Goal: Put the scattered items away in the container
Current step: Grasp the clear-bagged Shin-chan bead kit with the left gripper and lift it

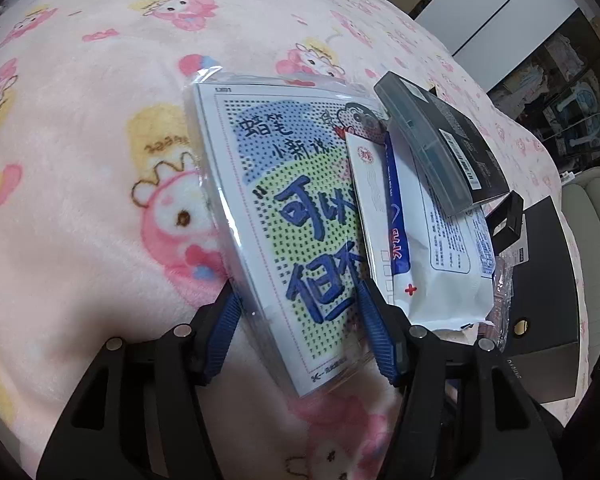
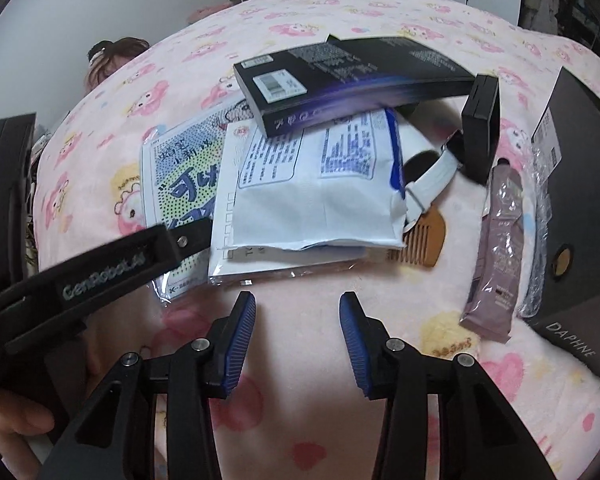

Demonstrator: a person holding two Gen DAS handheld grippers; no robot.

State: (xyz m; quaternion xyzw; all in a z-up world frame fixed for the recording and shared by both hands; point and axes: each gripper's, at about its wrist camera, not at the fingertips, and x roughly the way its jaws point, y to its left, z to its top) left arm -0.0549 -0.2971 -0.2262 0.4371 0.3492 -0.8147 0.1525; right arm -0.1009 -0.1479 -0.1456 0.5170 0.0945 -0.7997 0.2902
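Where the pink blanket point(image 2: 308, 12) carries the pile, a dark box point(image 2: 580, 200) sits at its right; the bagged dotted sheet point(image 1: 284, 216) lies lowest, under a white pouch point(image 2: 320, 200). The left gripper point(image 1: 296, 300) straddles that sheet's corner, seemingly unclamped. The right gripper point(image 2: 298, 320) hangs apart above bare blanket.

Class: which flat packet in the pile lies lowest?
The bagged dotted craft sheet; the white packet and black box lie stacked above it.

A pink cartoon-print blanket point(image 1: 100, 160) covers the bed — white cabinets point(image 1: 496, 12) behind.
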